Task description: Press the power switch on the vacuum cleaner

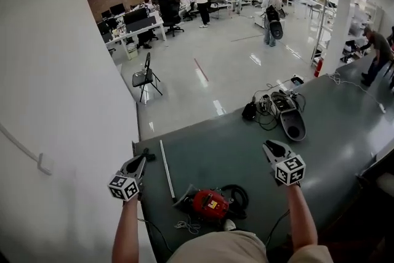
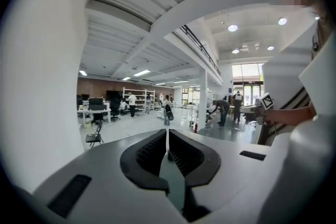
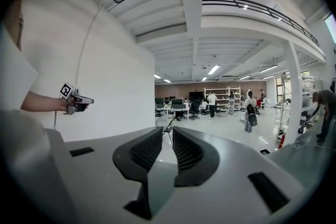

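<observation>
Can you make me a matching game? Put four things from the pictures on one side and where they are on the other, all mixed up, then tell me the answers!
Things:
1. red vacuum cleaner
2. white rod
3. folding chair
4. dark grey device

Places:
A. on the floor beyond the table
B. among cables at the table's far edge
C. at the table's near edge
D. lying flat on the table's left part

Pairs: 1-C, 2-D, 3-A, 4-B.

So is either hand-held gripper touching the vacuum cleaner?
No, the left hand-held gripper and right hand-held gripper are both apart from the red vacuum cleaner.
</observation>
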`<move>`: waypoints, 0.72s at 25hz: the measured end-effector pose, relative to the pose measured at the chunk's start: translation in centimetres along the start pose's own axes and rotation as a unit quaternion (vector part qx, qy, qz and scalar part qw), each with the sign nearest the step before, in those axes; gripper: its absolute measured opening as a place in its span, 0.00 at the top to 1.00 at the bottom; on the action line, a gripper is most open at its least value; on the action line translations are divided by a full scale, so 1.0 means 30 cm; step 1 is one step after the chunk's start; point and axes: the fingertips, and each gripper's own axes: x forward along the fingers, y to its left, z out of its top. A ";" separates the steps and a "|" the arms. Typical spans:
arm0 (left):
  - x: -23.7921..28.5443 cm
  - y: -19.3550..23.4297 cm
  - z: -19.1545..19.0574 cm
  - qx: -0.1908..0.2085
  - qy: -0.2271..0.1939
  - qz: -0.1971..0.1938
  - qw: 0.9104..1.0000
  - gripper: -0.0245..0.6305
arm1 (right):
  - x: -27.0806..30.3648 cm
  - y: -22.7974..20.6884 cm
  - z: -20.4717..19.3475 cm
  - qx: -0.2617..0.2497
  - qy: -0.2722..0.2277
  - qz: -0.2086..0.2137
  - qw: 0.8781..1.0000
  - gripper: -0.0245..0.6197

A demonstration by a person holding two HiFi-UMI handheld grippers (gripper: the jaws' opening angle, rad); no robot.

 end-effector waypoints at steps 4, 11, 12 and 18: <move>-0.058 0.111 -0.099 -0.018 0.009 0.064 0.998 0.95 | -0.038 -0.176 -0.130 0.002 0.029 -0.019 0.999 0.89; -0.081 0.114 -0.324 -0.009 0.061 0.107 0.992 0.95 | -0.011 -0.187 -0.321 0.022 0.084 0.027 0.996 0.89; -0.067 0.099 -0.355 -0.012 0.066 0.107 0.992 0.95 | 0.004 -0.174 -0.344 0.016 0.093 0.042 0.995 0.89; 0.093 -0.049 -0.518 -0.041 0.112 0.081 0.990 0.95 | 0.131 -0.083 -0.455 -0.043 0.167 0.119 0.978 0.89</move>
